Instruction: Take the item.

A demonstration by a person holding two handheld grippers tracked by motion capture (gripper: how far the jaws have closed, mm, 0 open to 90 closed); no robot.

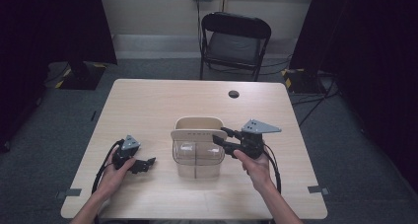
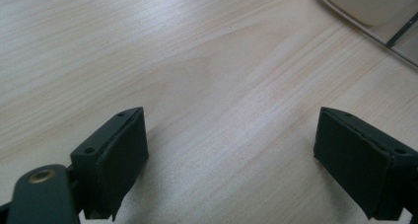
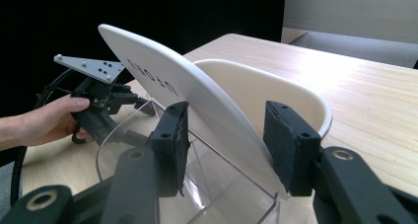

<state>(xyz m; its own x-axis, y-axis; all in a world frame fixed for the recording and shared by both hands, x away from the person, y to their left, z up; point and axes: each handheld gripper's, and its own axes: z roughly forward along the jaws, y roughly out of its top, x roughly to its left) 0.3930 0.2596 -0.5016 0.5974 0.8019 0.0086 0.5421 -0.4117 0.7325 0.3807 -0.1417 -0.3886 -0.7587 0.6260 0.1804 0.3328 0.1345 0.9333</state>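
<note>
Cream plastic lid (image 1: 198,134), flat and oval-edged, lettering on its face; stands tilted across the top of a container (image 1: 198,157) near the middle of the desk (image 1: 148,100). Container: cream rear wall, clear front compartments with a divider.

Right gripper (image 1: 223,136): held at the container's right side, its fingers (image 3: 172,135) closed against the lid's right end, one on each face, as the right gripper view shows. Grey three-cornered plate on top; cable trailing toward the person's forearm.

Left gripper (image 1: 147,163): resting low on the desk, left of the container and apart from it; fingers (image 2: 118,155) spread wide over bare wood, nothing between them. A corner of the container sits at the upper right of the left gripper view.

Surroundings: small dark round spot (image 1: 233,93) on the desk's far side; black folding chair (image 1: 235,41) beyond the desk; grey carpet; dark curtains at both sides. Nothing lies between either gripper and the container.
</note>
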